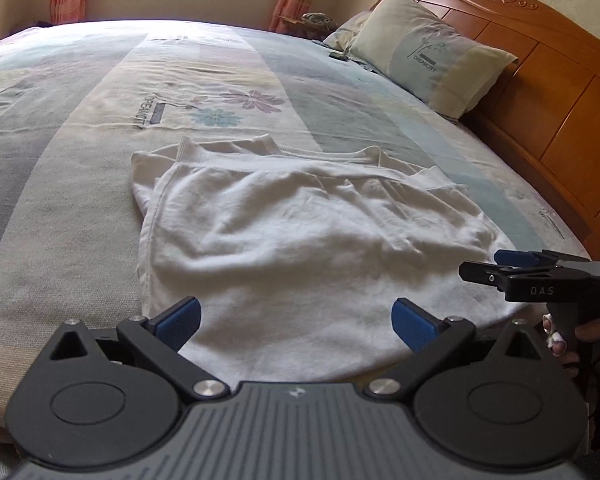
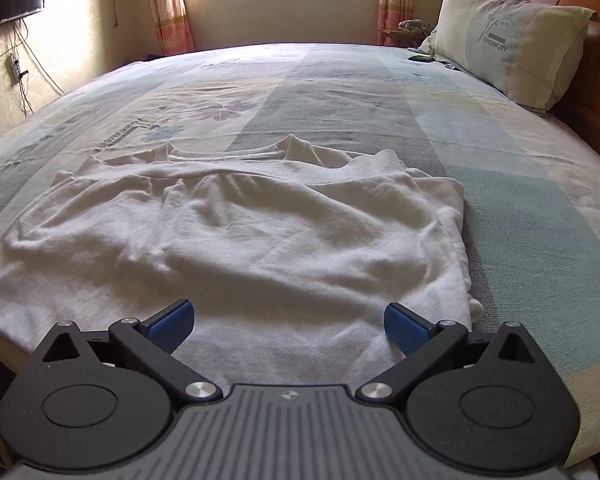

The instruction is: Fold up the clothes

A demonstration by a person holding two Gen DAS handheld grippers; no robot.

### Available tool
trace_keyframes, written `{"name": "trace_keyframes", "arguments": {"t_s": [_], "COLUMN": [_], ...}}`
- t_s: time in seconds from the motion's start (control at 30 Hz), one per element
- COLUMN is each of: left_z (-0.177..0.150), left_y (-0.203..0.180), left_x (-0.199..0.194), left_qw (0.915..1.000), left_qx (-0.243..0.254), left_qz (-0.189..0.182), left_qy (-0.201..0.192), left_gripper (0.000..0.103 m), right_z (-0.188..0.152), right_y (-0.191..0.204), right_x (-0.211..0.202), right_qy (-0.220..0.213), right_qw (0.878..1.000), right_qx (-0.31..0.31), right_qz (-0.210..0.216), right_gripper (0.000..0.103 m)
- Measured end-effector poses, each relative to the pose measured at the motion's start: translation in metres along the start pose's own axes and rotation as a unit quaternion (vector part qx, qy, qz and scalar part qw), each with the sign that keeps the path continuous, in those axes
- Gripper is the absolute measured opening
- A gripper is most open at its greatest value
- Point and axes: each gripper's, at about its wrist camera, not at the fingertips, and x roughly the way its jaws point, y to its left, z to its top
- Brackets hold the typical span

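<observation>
On the patterned bed sheet (image 2: 340, 92) near its front edge lies a partly folded white sweatshirt (image 2: 228, 240), with the left gripper (image 1: 296, 324) and the right gripper (image 2: 288, 326) both spread wide and empty just above its near hem.

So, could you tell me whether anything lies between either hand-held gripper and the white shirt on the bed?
Nothing visible does. The left hand-held gripper and the right hand-held gripper are both open right at the near edge of the white shirt, with only its fabric between the fingers. The bedspread around it is bare.
</observation>
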Motion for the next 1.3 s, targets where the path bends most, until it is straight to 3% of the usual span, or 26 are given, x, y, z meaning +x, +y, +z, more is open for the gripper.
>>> {"name": "trace_keyframes", "arguments": {"t_s": [0.2,0.33,0.6,0.77,0.9,1.07,1.17,1.3], "left_z": [-0.001,-0.007,0.009,-0.006,0.001,0.038,0.049,0.035], "left_y": [-0.004,-0.008,-0.026,-0.021,-0.027,-0.034,-0.038,-0.038], "left_x": [0.014,0.017,0.014,0.035,0.026,0.034,0.053,0.078], "left_qw": [0.9993,0.9987,0.9998,0.9979,0.9992,0.9994,0.9998,0.9996], "left_qx": [-0.020,-0.024,0.008,-0.012,0.004,0.016,0.003,-0.026], "left_qz": [0.003,0.006,-0.001,0.003,-0.013,0.030,0.021,0.006], "left_qy": [0.030,0.044,0.020,0.064,0.038,0.001,-0.005,0.003], "left_gripper": [0.101,0.101,0.101,0.101,0.101,0.101,0.101,0.101], "right_z": [-0.006,-0.022,-0.038,-0.039,-0.042,-0.043,-0.046,-0.038], "right_y": [-0.012,-0.018,-0.023,-0.022,-0.022,-0.015,-0.005,-0.004], "right_x": [-0.016,-0.020,-0.030,-0.031,-0.031,-0.028,-0.025,-0.023], "right_qy": [-0.002,0.008,0.001,0.001,-0.003,-0.003,-0.004,0.021], "right_qw": [0.999,0.999,0.999,0.999,1.000,1.000,0.999,0.999], "right_qx": [0.022,0.026,0.014,0.011,0.003,-0.020,-0.039,-0.030], "right_qz": [0.032,0.029,0.035,0.031,0.031,0.013,-0.009,-0.019], "right_gripper": [0.103,0.103,0.103,0.103,0.103,0.103,0.103,0.103]}}
